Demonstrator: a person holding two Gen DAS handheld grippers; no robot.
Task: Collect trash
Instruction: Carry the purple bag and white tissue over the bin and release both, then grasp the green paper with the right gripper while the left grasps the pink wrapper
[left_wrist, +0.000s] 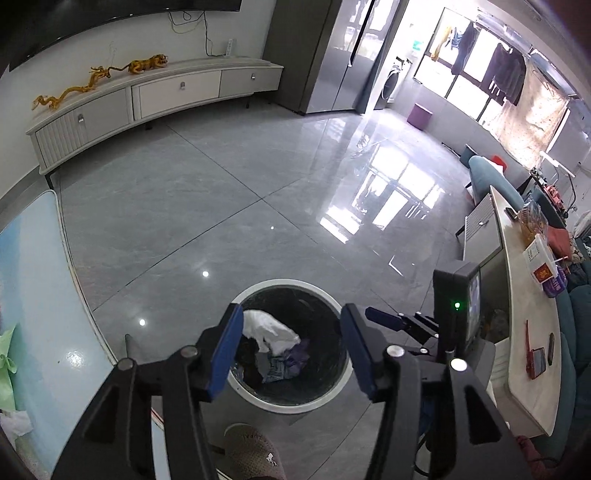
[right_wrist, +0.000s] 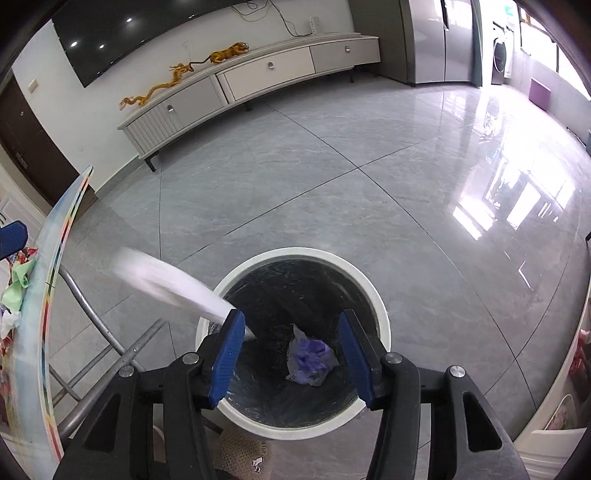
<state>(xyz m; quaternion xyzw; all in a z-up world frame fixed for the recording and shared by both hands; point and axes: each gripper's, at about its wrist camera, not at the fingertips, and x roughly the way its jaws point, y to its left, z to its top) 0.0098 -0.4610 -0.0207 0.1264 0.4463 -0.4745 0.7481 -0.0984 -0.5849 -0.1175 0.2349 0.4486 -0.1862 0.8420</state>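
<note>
A round white-rimmed trash bin (left_wrist: 288, 284) with a dark liner stands on the floor right under both grippers. My left gripper (left_wrist: 291, 314) hangs open over it with nothing between its blue pads. Inside lie a crumpled white tissue (left_wrist: 269, 328), dark scraps and a purple wad (left_wrist: 301, 350). In the right wrist view the right gripper (right_wrist: 291, 319) is open above the same bin (right_wrist: 295, 253). A blurred white piece (right_wrist: 166, 284) streaks from the upper left down to its left finger. The purple wad (right_wrist: 312, 360) lies at the bottom.
A pale table (left_wrist: 33, 277) with green paper (left_wrist: 7, 365) on it borders the left; its metal legs (right_wrist: 110, 332) stand by the bin. A slippered foot (left_wrist: 251, 450) is just in front of the bin. A long coffee table (left_wrist: 528, 332) lies right, a TV cabinet (left_wrist: 147, 99) far back.
</note>
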